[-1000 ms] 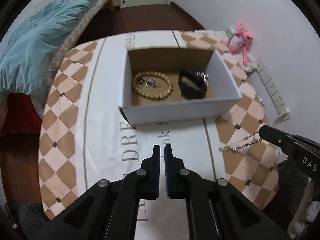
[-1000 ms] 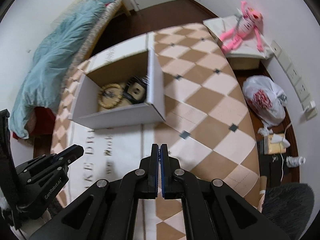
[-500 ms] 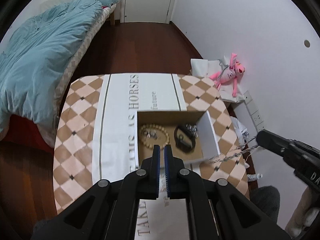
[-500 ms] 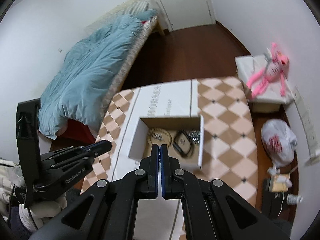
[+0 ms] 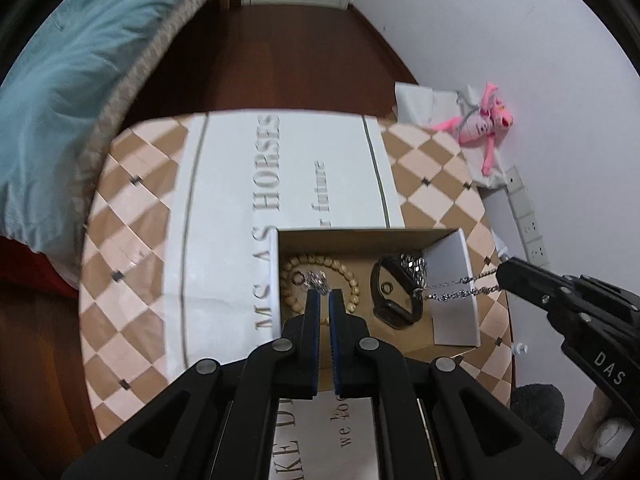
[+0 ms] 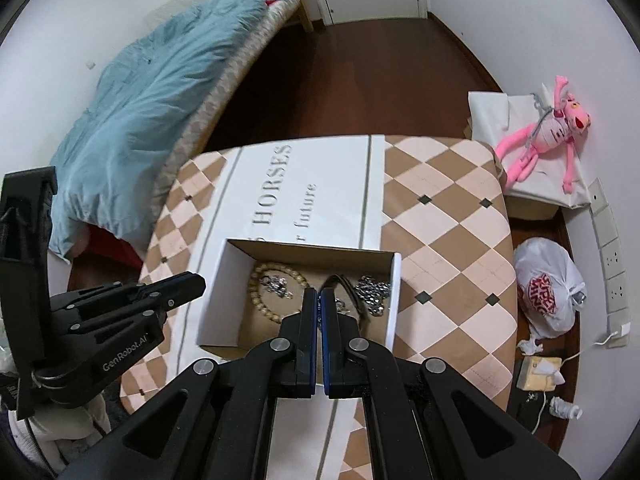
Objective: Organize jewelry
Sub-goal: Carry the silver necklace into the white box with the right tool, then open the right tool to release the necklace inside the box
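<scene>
The silver chain [image 5: 460,286] is the piece in hand: the right claw [image 5: 502,276], pressed together on one end, holds it so two thin strands run out sideways from its tip, over the white side wall of the cardboard box [image 5: 456,320] and toward the black watch [image 5: 394,294] inside. The left claw [image 5: 325,294] is pressed together too, with nothing between its blue pads, and hovers over the box near a beaded bracelet [image 5: 320,280] and a small silver piece lying inside the bracelet's ring. The chain looks light, limp and slippery, likely to swing, snag on the box wall or tangle with the watch, so a firm pinch near one end seems best. The box sits on a checked tabletop [image 5: 132,208] with a white printed runner. The left wrist view shows the chain and the claw gripping it; the right wrist view looks past its own fingers, which hide the chain, but shows a pile of silver links [image 6: 374,294] by the watch and the left claw [image 6: 202,280] from the side.
</scene>
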### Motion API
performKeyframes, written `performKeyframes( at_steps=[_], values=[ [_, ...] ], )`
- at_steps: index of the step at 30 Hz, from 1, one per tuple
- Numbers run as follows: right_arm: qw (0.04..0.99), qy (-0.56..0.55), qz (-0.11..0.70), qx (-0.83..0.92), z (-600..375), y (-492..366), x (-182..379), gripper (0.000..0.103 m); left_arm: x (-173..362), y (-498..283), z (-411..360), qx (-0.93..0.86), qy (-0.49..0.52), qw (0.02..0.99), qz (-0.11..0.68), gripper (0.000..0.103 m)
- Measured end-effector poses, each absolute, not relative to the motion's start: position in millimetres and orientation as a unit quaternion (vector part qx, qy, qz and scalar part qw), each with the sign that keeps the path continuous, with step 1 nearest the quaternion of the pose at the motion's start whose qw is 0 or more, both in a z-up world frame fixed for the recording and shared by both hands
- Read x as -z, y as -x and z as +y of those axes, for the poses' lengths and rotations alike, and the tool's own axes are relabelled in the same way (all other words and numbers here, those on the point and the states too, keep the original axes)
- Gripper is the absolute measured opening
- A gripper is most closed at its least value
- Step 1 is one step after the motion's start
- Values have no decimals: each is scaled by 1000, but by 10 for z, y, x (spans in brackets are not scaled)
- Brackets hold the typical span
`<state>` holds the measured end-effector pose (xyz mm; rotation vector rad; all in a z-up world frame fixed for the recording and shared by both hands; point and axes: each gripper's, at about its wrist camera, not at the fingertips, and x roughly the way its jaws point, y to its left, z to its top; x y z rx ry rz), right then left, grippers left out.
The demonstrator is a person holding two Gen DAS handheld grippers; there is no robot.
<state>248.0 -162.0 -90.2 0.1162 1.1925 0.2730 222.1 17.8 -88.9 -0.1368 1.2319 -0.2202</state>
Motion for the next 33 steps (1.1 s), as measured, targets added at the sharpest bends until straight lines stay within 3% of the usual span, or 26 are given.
performKeyframes(
  at_steps=[10,19,21,22,23,24,26,28,31,33],
  values=[
    [791,-43,600,-112,-1685,-2639,1176,2,1209,-2414,98,98,71,767,630,4],
    [766,-49,634,-96,-1738,-2690,1341,4,1159,-2455,198,66,65,769,632,7],
    [764,-52,635,-96,-1749,-2687,1349,17,1129,-2451,223,61,64,772,629,11],
    [765,-54,635,-93,-1757,-2684,1346,24,1123,-2453,228,60,63,773,628,19],
    [766,-55,634,-92,-1762,-2681,1340,38,1104,-2444,238,59,63,775,625,34],
    [766,-54,634,-92,-1761,-2675,1337,45,1087,-2433,248,56,63,778,623,42],
    [769,-50,632,-88,-1762,-2649,1325,47,1069,-2427,257,51,63,782,618,74],
    [770,-44,631,-83,-1764,-2618,1323,54,1058,-2403,261,46,60,785,615,84],
    [774,-29,629,-66,-1765,-2563,1338,72,1060,-2372,258,41,58,787,613,89],
    [777,-14,627,-52,-1766,-2527,1354,92,1055,-2345,255,38,54,790,609,92]
  ],
)
